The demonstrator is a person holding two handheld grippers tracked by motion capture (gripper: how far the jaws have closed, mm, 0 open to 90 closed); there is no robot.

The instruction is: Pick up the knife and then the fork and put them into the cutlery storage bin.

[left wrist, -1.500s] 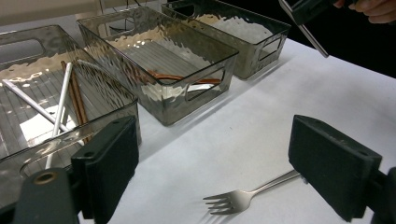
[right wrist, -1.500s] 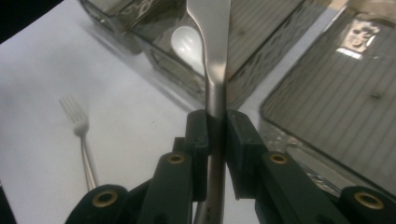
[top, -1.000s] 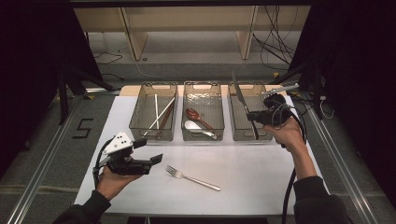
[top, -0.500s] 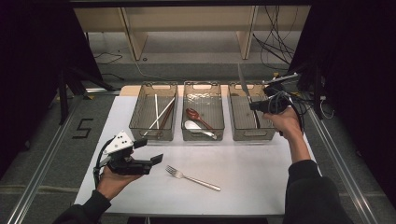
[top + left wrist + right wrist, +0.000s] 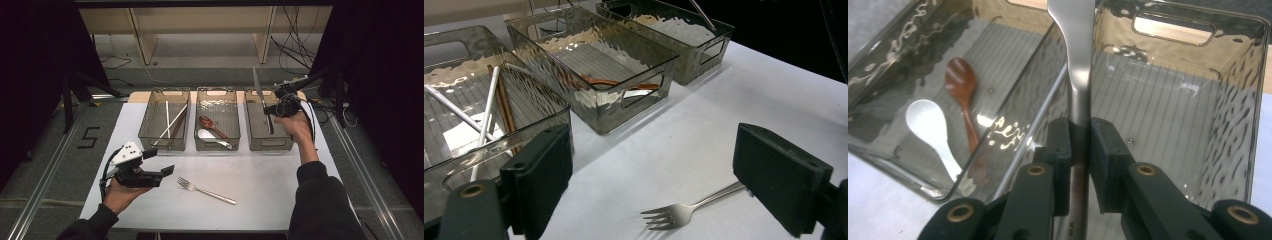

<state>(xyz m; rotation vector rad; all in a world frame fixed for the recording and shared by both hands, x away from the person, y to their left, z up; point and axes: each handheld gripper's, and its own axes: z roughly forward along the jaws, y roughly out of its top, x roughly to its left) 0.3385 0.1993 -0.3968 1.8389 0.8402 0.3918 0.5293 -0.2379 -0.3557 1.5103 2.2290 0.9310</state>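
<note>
- the table knife (image 5: 260,95) is clamped by its handle between the jaws of the right gripper (image 5: 276,108), blade tilted up and away, held over the right-hand clear bin (image 5: 285,145); in the right gripper view the knife (image 5: 1078,65) runs straight up between the pads, which press on both sides of it.
- that bin looks empty under the knife, so the step in hand reads as sorting cutlery by kind: the knife is on its way into the right bin.
- next move, as i judge it: bring the blade down lengthwise along the bin floor, clear of the near rim, then let the jaws part so the knife lies flat.
- the middle bin (image 5: 217,145) already holds a brown spoon (image 5: 209,123) and a white spoon (image 5: 210,136); the left bin (image 5: 165,144) holds white and brown chopsticks (image 5: 172,122).
- the left gripper (image 5: 165,170) rests low near the table's left front, its jaws standing wide apart with nothing between them.
- a fork (image 5: 205,190) lies on the white table (image 5: 260,200) just beside those open jaws; in the left gripper view the fork (image 5: 684,212) lies ahead, tines toward the camera, likely the next pick.
</note>
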